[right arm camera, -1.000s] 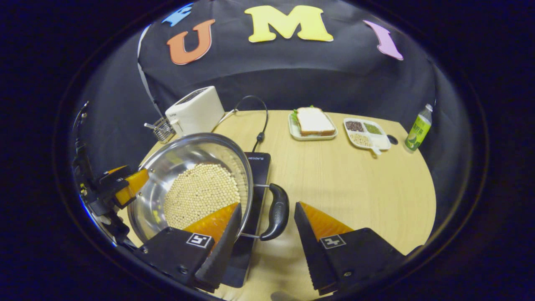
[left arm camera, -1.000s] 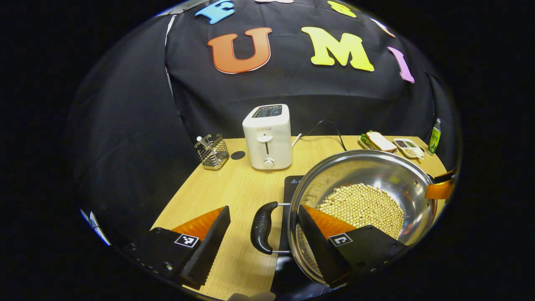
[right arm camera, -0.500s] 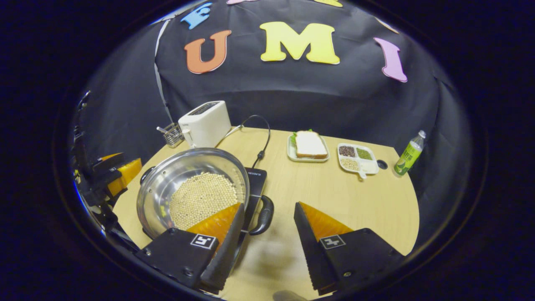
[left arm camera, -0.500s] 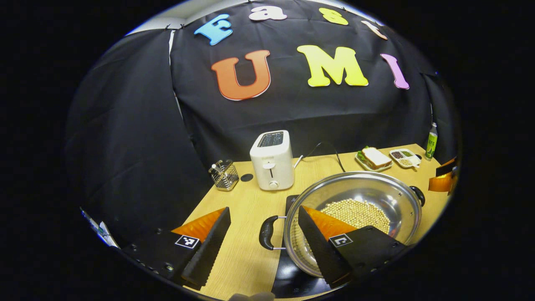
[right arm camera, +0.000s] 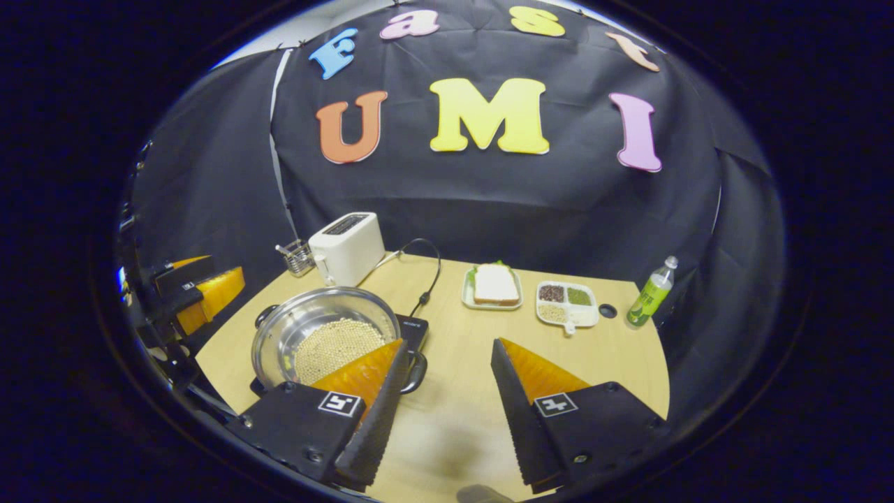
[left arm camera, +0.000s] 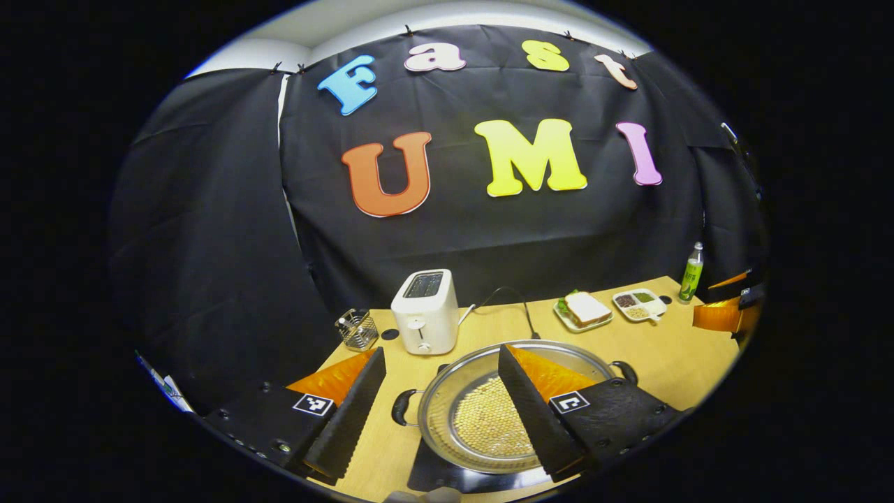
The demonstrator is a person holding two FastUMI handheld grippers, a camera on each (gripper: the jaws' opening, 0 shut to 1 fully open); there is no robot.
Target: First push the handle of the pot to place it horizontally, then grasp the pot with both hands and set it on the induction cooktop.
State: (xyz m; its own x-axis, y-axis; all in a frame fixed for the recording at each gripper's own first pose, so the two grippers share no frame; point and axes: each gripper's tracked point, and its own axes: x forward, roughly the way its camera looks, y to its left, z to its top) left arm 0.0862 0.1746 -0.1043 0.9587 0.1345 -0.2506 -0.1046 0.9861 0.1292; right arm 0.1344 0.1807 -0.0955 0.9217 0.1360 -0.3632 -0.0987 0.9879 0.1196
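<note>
The steel pot (left arm camera: 436, 426) with pale beans inside sits on the black induction cooktop (left arm camera: 427, 478), its two black loop handles (left arm camera: 401, 407) out to the left and right. My left gripper (left arm camera: 441, 349) is open, held above and back from the pot with nothing between its fingers. In the right gripper view the pot (right arm camera: 279, 342) rests on the cooktop (right arm camera: 412, 325) at lower left. My right gripper (right arm camera: 448, 342) is open over bare table to the pot's right. Each gripper appears at the edge of the other's view: the right gripper (left arm camera: 726, 311), the left gripper (right arm camera: 202, 293).
At the back stand a white toaster (left arm camera: 424, 311) and a wire utensil holder (left arm camera: 356, 328). A black cable (left arm camera: 513, 307) runs to the cooktop. A sandwich plate (right arm camera: 492, 286), a divided dish (right arm camera: 566, 304) and a green bottle (right arm camera: 649, 293) lie at the back right.
Both grippers have drawn back and up from the pot's handles, staying open. The pot looks smaller and farther off and stays on the cooktop.
</note>
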